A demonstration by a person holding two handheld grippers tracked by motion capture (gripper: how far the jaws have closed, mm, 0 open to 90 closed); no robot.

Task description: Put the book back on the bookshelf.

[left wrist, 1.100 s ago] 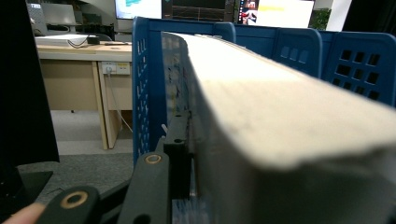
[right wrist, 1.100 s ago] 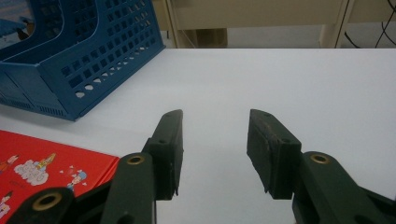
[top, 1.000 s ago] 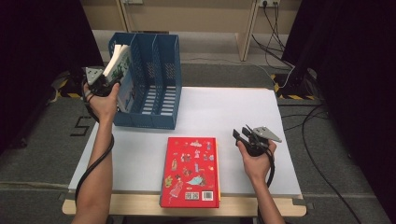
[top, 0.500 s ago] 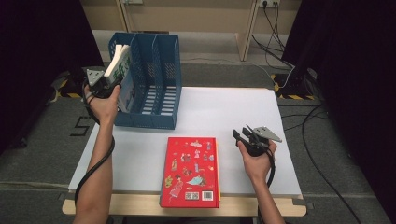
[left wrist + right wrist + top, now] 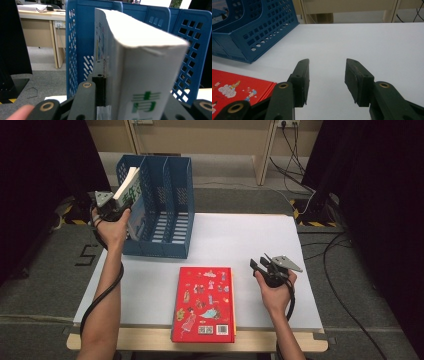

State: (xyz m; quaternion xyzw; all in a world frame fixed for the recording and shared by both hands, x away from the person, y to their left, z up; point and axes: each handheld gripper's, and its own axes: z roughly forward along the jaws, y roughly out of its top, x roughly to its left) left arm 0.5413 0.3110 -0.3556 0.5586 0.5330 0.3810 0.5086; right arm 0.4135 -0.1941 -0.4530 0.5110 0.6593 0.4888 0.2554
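Jaws of the left gripper (image 5: 121,209) are clamped on a thick white book (image 5: 140,72), having just been closing on it; the one jaw in sight in the left gripper view presses flat against the book's cover. On the book's near edge, just above the jaws, stands a green printed character, cut off at the bottom of that view; small coloured drawings run up the cover, too oblique to read. In the high view the book (image 5: 131,190) is held upright and tilted at the left end of the blue file rack (image 5: 172,210), its lower part down in the leftmost compartment.

The right gripper (image 5: 260,265) rests apart on the white table (image 5: 240,240), jaws spread with nothing between them. To its left lies a red book (image 5: 205,302), flat, its cover printed with small cartoon figures and two code squares near the bottom edge; its lettering is too small to read. The rack (image 5: 249,32) stands further off beyond it.
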